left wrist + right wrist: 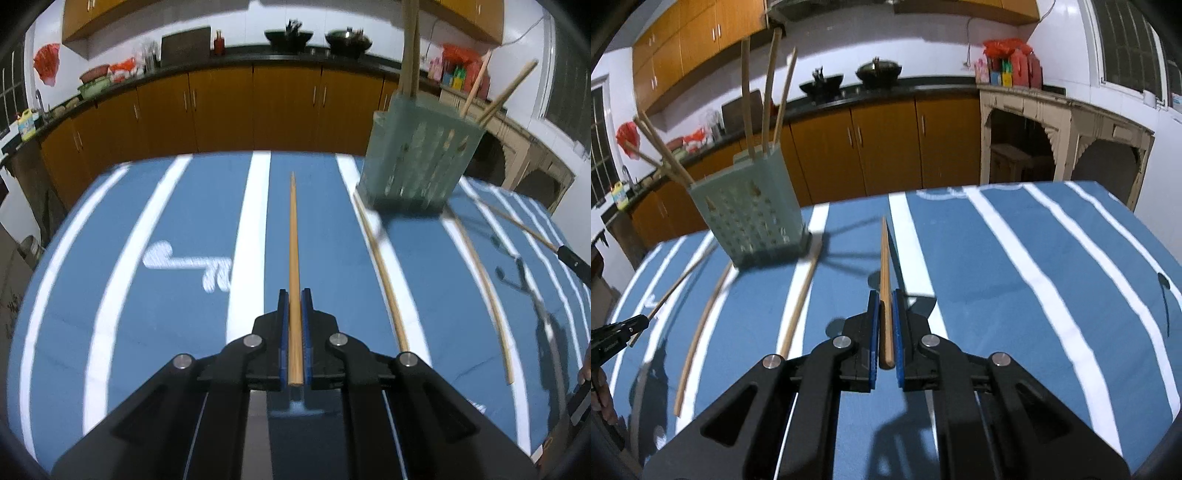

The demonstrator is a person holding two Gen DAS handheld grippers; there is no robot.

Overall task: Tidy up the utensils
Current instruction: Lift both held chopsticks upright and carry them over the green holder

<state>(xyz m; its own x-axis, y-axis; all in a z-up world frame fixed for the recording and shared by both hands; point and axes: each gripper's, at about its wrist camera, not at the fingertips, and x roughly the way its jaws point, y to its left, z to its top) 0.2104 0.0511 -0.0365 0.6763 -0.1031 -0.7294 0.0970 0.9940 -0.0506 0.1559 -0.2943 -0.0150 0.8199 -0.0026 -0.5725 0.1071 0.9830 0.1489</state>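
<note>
My left gripper (294, 295) is shut on a wooden chopstick (293, 236) that points forward above the blue striped tablecloth. My right gripper (885, 295) is shut on another wooden chopstick (885, 258), also pointing forward. A pale green perforated utensil holder (417, 162) stands ahead to the right in the left wrist view and ahead to the left in the right wrist view (753, 218), with several chopsticks (768, 92) standing in it. Two loose chopsticks (384, 273) (487, 291) lie on the cloth in front of the holder. The right gripper with its chopstick shows at the right edge of the left view (572, 260).
The table has a blue cloth with white stripes (1015, 258). Behind it runs a kitchen counter with orange cabinets (258, 107), woks and bottles. A beige carved stand (1071, 140) is at the back right. The left gripper shows at the left edge of the right view (617, 332).
</note>
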